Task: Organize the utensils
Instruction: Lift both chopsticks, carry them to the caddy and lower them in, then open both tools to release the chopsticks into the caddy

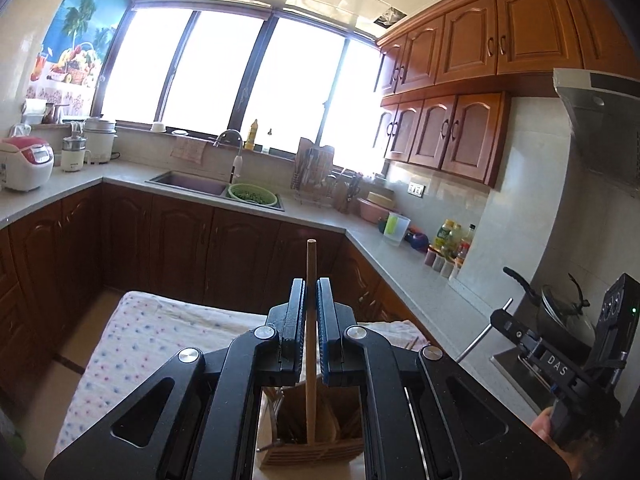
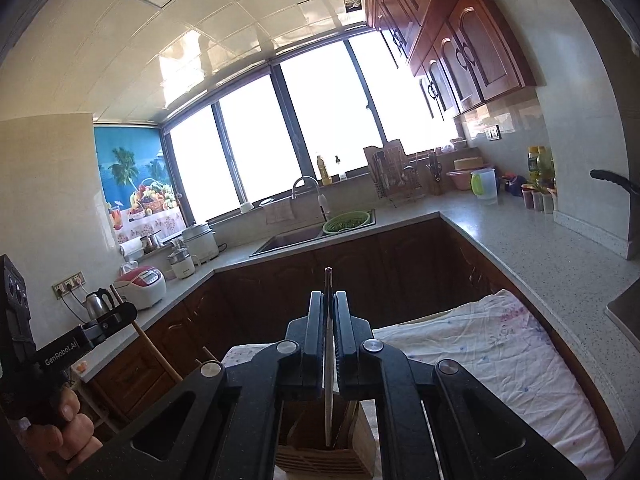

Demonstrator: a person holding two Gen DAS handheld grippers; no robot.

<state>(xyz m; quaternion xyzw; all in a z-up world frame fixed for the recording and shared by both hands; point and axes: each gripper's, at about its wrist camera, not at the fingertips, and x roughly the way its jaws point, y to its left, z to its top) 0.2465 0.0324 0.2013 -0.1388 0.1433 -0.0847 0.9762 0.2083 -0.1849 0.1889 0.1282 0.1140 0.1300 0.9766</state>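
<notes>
My left gripper is shut on a thin upright wooden stick. The stick's lower end hangs at the opening of a wooden utensil holder, which holds several other utensils. My right gripper is shut on a slim metal utensil handle that also stands upright over the same holder. Each wrist view shows the other gripper off to the side: the right gripper with its silver rod, and the left gripper with its wooden stick. A hand grips the left tool.
The holder stands by a table covered with a floral cloth. An L-shaped counter carries a sink, a green colander, a dish rack, a rice cooker and bottles. A lidded pot sits at the right.
</notes>
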